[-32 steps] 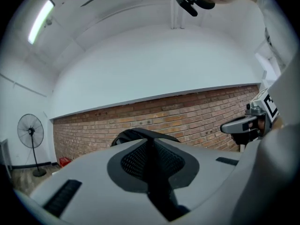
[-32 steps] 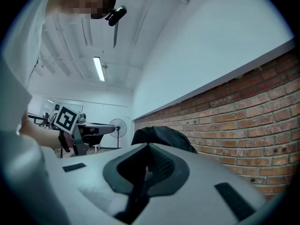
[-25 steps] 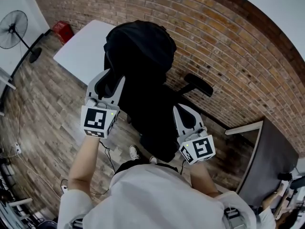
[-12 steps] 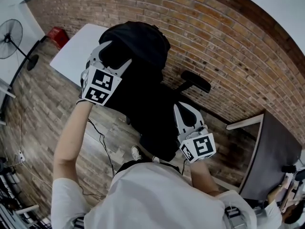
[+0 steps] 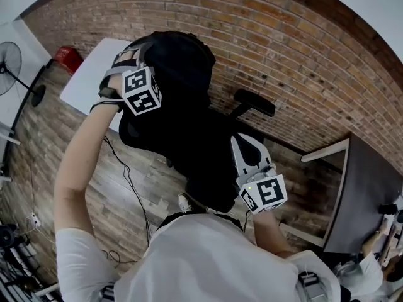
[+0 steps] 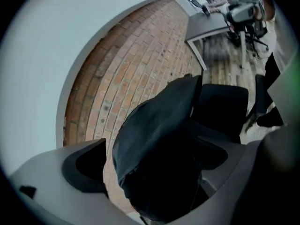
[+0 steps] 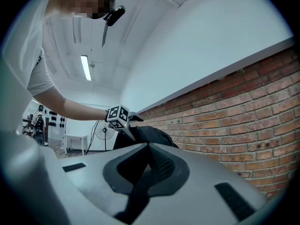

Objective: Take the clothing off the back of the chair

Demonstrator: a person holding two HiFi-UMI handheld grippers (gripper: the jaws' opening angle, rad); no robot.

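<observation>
- Right gripper [image 7: 147, 146], nearest the person's body: jaws closed tip to tip. In the head view it sits low against the near edge of the dark mass of the chair [image 5: 254, 102]. It points about level towards the brick wall [image 5: 283, 55].
- Whether any fabric is pinched in the right jaws cannot be told.
- Left gripper [image 6: 173, 144], at full reach of the person's arm: it is at the top of the chair back and tilted downward. Its jaws stand wide and have just been opening.
- Clothing [image 5: 182, 58]: a black garment draped over the top of the chair back as a rounded hump.
- Clothing against the left jaws: the hump lies between them, well inside the gap. It is close against the jaw on the right of the left gripper view. Brick shows in the gap between the garment and the other jaw. The pads are not pressing on it.
- Clothing against the right jaws: the draped top is well apart from them and farther off. From the right gripper view the left gripper's marker cube sits right at that top.
- Chair: black, backed towards the wall, one armrest projecting to the right in the head view.
- Beyond, to the left: white table [image 5: 85, 77], then red box [image 5: 66, 56] at the wall's foot and a standing fan [image 5: 9, 58].
</observation>
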